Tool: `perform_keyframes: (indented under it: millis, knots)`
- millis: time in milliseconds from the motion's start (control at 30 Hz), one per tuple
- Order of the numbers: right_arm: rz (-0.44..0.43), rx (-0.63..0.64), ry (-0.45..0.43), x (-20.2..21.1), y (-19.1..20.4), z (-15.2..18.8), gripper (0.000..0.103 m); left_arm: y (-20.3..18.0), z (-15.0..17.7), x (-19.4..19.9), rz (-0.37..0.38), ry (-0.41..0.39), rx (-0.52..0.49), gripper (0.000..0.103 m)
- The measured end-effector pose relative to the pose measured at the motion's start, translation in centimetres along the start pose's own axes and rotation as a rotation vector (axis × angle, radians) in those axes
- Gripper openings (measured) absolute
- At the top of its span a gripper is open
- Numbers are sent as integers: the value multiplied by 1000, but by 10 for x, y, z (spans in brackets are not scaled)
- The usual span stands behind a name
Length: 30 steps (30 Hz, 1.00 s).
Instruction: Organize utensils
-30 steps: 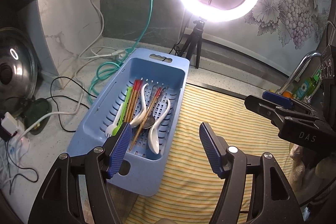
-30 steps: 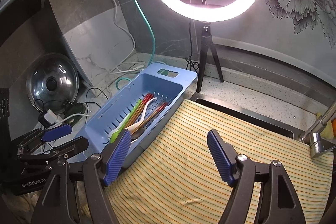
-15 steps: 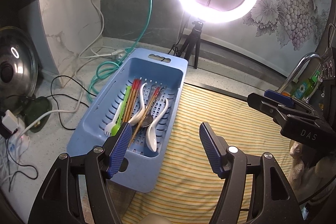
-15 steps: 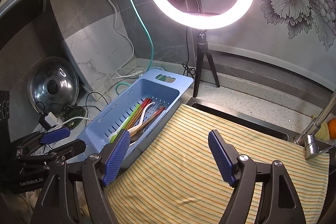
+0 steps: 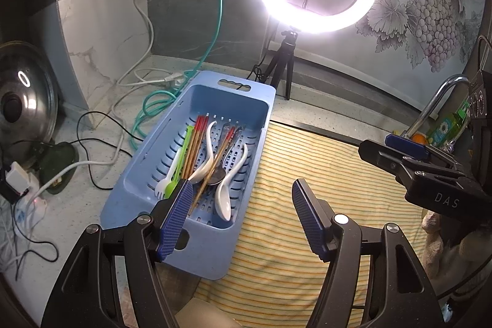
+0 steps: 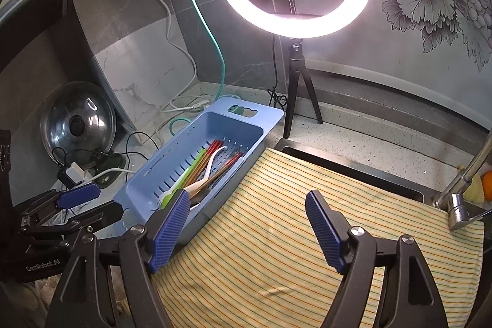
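Blue plastic filled my left view: the basket (image 5: 196, 174) held chopsticks (image 5: 196, 143), white spoons (image 5: 233, 174) and two forks (image 5: 170, 183), all mixed. My left gripper (image 5: 243, 205) hung wide and empty at the basket's near end. "DAS" showed on my right gripper (image 5: 442, 183).

From the right view, the right gripper (image 6: 246, 223) was wide too, over the striped cloth (image 6: 307, 235) beside the basket; "GenRobot.AI" marked the left one. Sorted here, or awaiting sorting, I couldn't judge.

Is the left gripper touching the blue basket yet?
Cannot tell. In the left wrist view the left gripper is open, and one finger overlaps the blue basket; whether it touches or hovers above is unclear.
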State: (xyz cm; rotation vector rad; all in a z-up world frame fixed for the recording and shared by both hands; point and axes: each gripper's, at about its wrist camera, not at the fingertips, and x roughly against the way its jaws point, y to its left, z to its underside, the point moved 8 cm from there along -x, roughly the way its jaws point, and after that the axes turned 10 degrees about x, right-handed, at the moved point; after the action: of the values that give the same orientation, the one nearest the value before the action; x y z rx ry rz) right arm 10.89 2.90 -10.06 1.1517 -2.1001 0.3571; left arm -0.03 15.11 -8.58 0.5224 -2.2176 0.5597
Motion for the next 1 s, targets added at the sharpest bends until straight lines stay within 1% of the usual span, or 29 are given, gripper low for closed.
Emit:
perform_keyframes:
  millis: [1000]
  knots:
    - [1, -24, 10, -1, -5, 6, 75, -3, 3, 3, -3, 6, -3, 67]
